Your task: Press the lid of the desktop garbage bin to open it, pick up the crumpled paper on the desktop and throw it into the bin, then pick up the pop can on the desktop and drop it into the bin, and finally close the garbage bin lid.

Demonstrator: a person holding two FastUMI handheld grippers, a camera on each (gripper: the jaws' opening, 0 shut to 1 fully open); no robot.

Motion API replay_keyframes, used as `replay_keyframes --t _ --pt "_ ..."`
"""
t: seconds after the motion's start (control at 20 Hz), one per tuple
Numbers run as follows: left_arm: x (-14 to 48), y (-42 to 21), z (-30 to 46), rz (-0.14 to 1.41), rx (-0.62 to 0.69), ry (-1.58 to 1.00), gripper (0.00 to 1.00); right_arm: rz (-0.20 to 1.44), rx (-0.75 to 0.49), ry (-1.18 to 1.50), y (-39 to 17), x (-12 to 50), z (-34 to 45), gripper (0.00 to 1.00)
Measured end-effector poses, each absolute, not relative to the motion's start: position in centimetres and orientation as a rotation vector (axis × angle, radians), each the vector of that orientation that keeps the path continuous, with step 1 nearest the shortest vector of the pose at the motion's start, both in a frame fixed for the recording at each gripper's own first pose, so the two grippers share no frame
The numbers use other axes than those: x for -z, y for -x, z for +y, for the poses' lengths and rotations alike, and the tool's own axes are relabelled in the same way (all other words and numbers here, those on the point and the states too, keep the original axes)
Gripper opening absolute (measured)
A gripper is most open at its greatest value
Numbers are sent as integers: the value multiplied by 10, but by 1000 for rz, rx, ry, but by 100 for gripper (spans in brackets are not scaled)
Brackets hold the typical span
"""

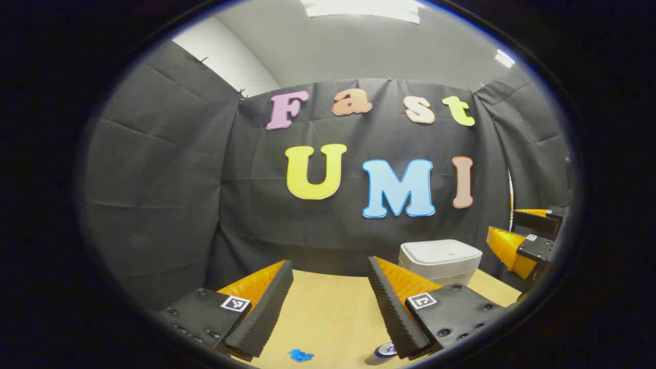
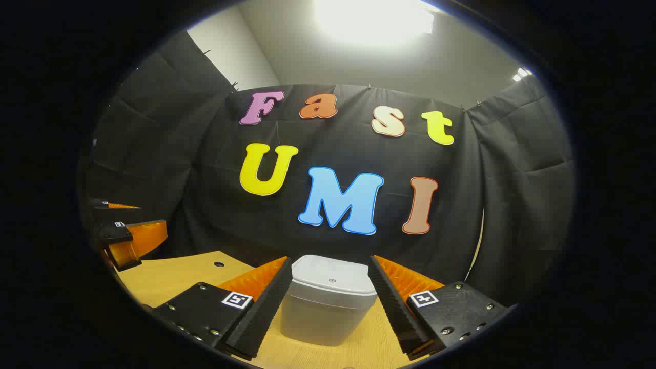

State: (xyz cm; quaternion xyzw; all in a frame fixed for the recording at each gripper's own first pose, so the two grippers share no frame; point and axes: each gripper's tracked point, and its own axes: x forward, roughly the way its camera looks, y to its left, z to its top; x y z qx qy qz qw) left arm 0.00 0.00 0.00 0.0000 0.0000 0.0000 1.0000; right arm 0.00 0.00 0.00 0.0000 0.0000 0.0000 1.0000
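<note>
The white garbage bin [image 1: 441,260] stands at the back right of the wooden table [image 1: 328,312], its lid [image 2: 330,279] down. A small blue crumpled paper [image 1: 301,354] lies near the front edge. The pop can [image 1: 383,351] stands beside it, mostly hidden under a finger. My left gripper [image 1: 329,262] hovers open over the table with nothing between its fingers. My right gripper [image 2: 330,260] is open too, and the bin [image 2: 328,307] sits just ahead, framed between its fingers; I cannot tell whether they touch it. Each gripper appears in the other's view, the right gripper [image 1: 528,241] and the left gripper [image 2: 128,238].
Black cloth walls close the booth behind and on both sides of the table. A small dark hole [image 2: 219,264] marks the tabletop to the left of the bin. Bare wood [image 2: 169,279] lies between the two grippers.
</note>
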Motion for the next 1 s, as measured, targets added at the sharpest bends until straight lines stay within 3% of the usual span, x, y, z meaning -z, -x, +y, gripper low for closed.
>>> replay_keyframes --t 0.75,0.9,1.0 --pt "8 -21 -17 23 112 -28 95 32 49 -20 4 4 0 95" --pt "6 -24 -16 20 118 -30 96 44 33 -25 0 8 5 83" --pt "6 -26 -14 20 116 -29 96 56 22 -31 -4 11 7 81"
